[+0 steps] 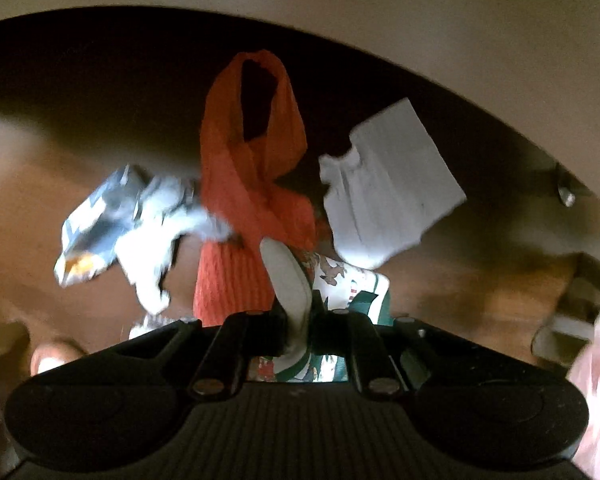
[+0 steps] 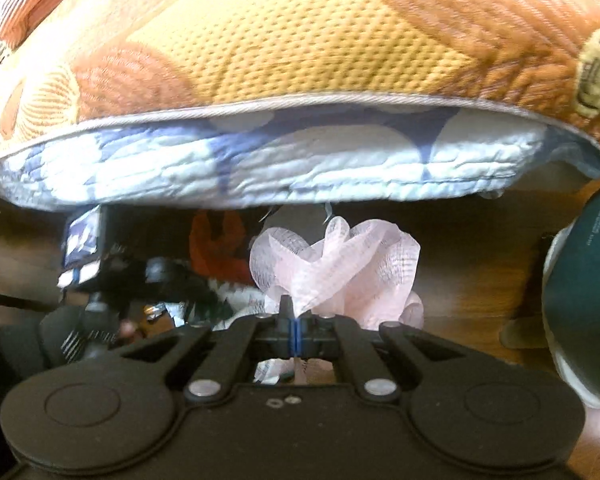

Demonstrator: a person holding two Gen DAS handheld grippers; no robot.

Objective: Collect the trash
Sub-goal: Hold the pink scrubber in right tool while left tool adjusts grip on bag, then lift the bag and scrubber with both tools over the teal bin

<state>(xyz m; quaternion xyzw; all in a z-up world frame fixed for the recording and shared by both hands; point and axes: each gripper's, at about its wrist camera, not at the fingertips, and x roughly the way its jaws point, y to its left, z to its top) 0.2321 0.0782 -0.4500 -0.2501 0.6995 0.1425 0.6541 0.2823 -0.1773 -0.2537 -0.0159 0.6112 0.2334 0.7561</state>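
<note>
Left claw clamps a blurred printed wrapper; right claw pinches pink mesh.

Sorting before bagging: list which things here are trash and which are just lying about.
Trash:
- paper cup, held by left gripper
- pink mesh, held by right gripper
- crumpled wrapper
- torn paper

Lying about:
- orange knit scarf
- mattress

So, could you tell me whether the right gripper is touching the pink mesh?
Touching: the right wrist view shows the right gripper shut, pink mesh pinched between its pads.
</note>
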